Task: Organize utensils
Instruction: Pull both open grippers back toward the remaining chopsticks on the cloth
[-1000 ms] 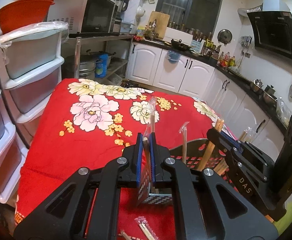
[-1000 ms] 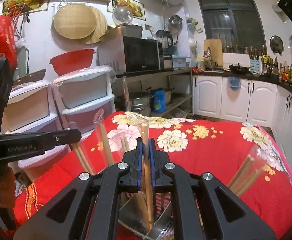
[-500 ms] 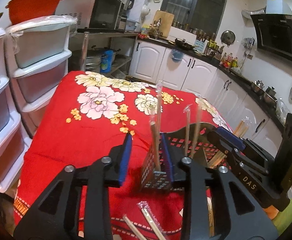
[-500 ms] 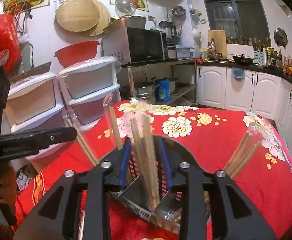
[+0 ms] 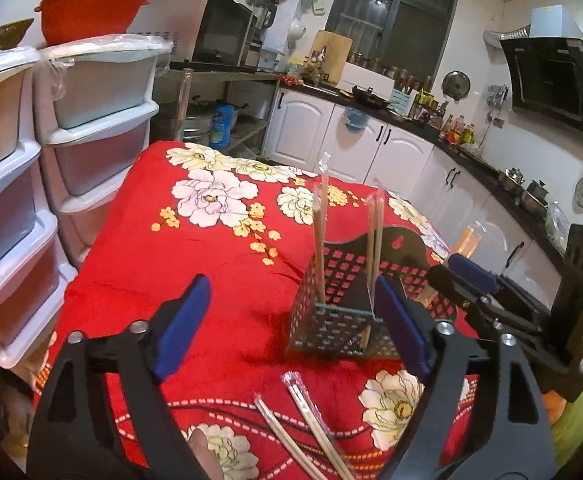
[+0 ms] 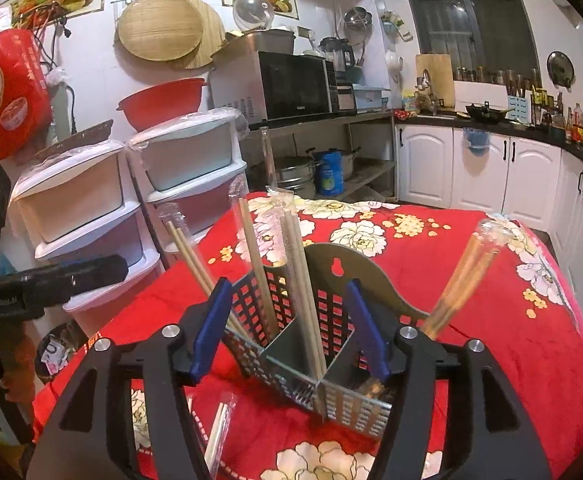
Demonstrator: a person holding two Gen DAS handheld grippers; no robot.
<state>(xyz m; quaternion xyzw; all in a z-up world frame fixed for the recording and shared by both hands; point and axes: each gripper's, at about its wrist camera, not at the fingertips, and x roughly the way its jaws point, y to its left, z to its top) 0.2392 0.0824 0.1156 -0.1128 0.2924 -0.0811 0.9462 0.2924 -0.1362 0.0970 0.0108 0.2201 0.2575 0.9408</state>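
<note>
The left gripper (image 5: 291,320) stands wide open with nothing between its blue pads (image 5: 181,326), hovering over the red floral cloth (image 5: 195,264) of the bench, just beside the utensil caddy (image 5: 335,322). The right gripper (image 6: 289,328) is also open and empty, its pads (image 6: 365,330) flanking the caddy (image 6: 331,384) without clearly touching it. The perforated dark caddy stands upright near the bench's near edge, divided into compartments. Wrapped chopstick pairs (image 6: 303,280) stand tilted inside it; one pair (image 6: 459,280) leans outward at its right side. More wrapped chopsticks (image 5: 311,424) lie flat on the cloth in front of the caddy, by the near edge.
</note>
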